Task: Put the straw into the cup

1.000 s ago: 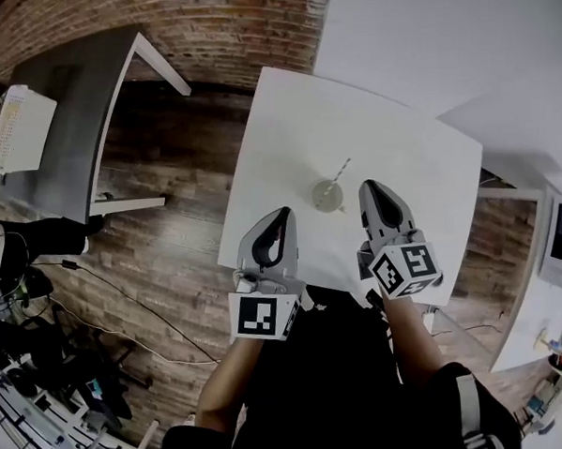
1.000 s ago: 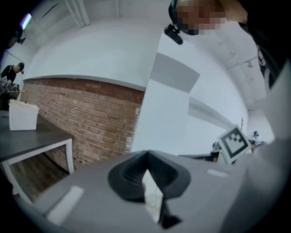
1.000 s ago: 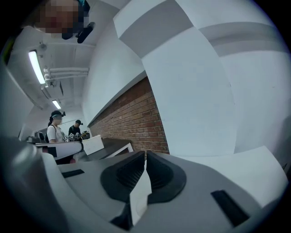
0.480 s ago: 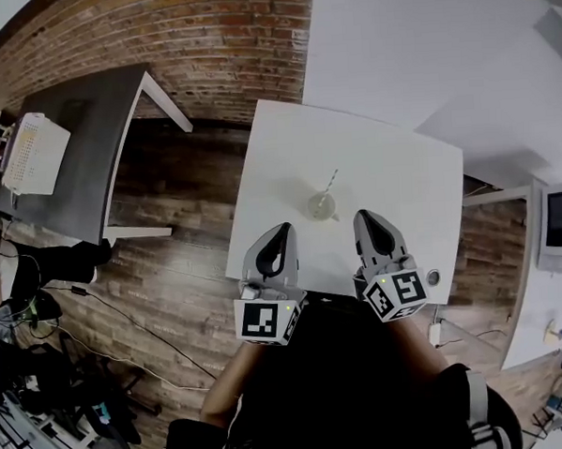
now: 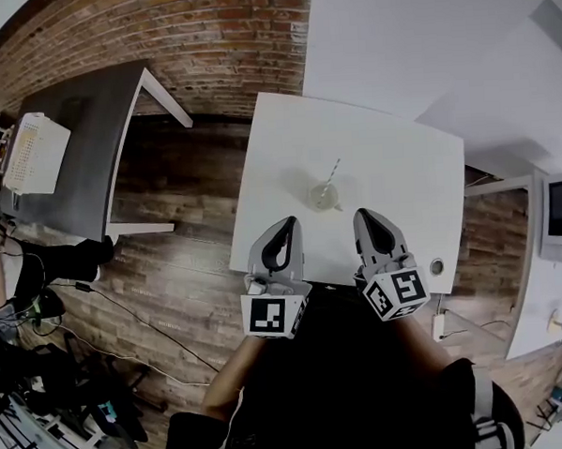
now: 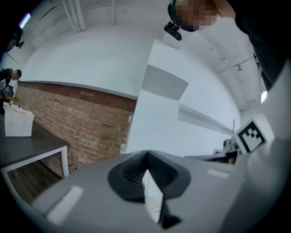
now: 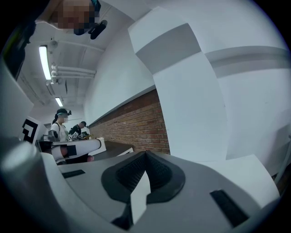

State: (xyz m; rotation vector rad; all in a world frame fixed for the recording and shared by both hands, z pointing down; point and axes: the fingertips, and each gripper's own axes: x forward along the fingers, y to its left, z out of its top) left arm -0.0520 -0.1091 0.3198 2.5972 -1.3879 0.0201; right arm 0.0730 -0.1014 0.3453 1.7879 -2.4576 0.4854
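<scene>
In the head view a clear cup (image 5: pixel 325 197) stands near the middle of the white table (image 5: pixel 390 157), with a striped straw (image 5: pixel 333 171) leaning out of it toward the far side. My left gripper (image 5: pixel 285 224) hangs shut over the table's near edge, left of the cup and closer to me. My right gripper (image 5: pixel 368 215) is shut too, right of the cup and just as near. Neither holds anything. In the left gripper view the left gripper (image 6: pixel 146 157) has its jaws together against wall and brick. The right gripper (image 7: pixel 145 157) in its own view is likewise shut and empty.
A grey table (image 5: pixel 80 154) with a white box (image 5: pixel 33 152) stands to the left across wooden floor. A brick wall (image 5: pixel 205 35) runs along the far side. A small round thing (image 5: pixel 438 267) lies at the table's near right corner. People (image 7: pixel 61 125) stand far off.
Both grippers have pulled back from the cup toward me and risen. The right gripper's jaws have come together. The straw stays in the cup.
</scene>
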